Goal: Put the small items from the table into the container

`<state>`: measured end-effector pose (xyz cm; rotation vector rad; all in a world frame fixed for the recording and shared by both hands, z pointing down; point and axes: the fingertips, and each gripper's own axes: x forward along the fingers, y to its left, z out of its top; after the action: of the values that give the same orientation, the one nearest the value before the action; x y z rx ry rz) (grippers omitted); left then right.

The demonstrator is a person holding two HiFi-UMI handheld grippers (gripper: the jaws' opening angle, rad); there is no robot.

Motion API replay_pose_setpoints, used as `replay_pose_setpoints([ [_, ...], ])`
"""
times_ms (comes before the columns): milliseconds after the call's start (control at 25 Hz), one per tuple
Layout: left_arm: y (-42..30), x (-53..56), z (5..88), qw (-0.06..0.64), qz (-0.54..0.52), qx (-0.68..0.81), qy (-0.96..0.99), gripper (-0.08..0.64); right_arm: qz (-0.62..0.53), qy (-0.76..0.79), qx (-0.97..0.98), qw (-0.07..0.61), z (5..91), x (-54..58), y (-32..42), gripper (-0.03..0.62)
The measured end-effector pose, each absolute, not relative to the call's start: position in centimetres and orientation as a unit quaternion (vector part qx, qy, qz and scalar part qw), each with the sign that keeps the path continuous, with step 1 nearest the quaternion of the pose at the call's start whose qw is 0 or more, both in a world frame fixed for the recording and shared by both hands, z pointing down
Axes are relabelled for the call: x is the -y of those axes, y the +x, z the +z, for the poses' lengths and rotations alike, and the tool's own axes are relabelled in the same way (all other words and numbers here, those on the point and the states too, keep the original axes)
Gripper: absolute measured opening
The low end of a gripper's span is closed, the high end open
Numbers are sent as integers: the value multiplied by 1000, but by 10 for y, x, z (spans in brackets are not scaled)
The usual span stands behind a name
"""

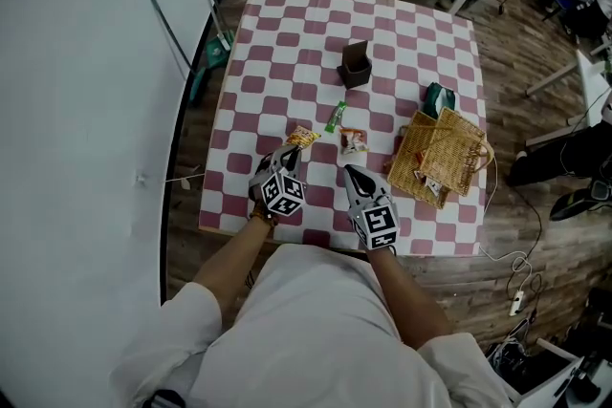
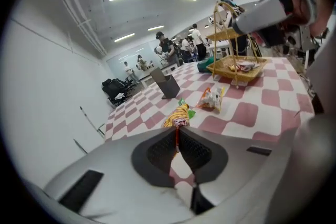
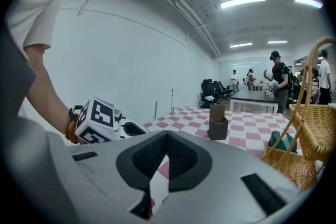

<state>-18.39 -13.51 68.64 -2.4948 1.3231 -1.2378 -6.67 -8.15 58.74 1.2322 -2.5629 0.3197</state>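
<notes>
Counted 2 grippers, 1 per hand: left gripper (image 1: 293,146) and right gripper (image 1: 350,171), both over near part of 1 table (image 1: 287,33) covered in red-white checks. Counted 1 wicker basket (image 1: 421,143) w/ hoop handle at table's right side, and 1 brown holder (image 1: 356,65) upright toward far side, well apart from basket. Counted 4 small items outside basket: yellow-orange packet (image 1: 303,138), green packet (image 1: 335,117), white-orange packet (image 1: 353,141), dark green pack (image 1: 439,98). Spotted at least 1 light item (image 1: 427,182) inside basket; exact no. there not readable. Found yellow-orange packet at tips of left gripper, near-left of table centre. Noted it as crinkled, bright yellow w/ orange stripes and a reddish crimped end, w/ that thin end pinched betw. the two pads (image 2: 157,153) and the rest sticking out beyond the jaws. Could not tell if it was clear of table. Saw green packet as slim strip lying flat just beyond it, and white-orange packet near, to the right, just beyond right gripper's tips. Placed dark green pack at basket's far corner, touching or just beside. Read right gripper's jaws as pressed together at tips w/ nothing betw. them, pointing across table, short of white-orange packet.
</notes>
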Motion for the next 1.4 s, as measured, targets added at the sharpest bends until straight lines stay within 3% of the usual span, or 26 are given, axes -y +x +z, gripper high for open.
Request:
replay_pose_setpoints([
  [600,-157,106,534,-58,-176,-475,-860,37,65,419,902,81,492,68,-67,5],
  [1160,-133,62,411,-57,-71,-455,-886,38,11,421,906,36,386,46,-54,5],
  [1400,-122,55,401,-58,-67,-441,-893,38,8,413,909,56,386,38,-50,5],
])
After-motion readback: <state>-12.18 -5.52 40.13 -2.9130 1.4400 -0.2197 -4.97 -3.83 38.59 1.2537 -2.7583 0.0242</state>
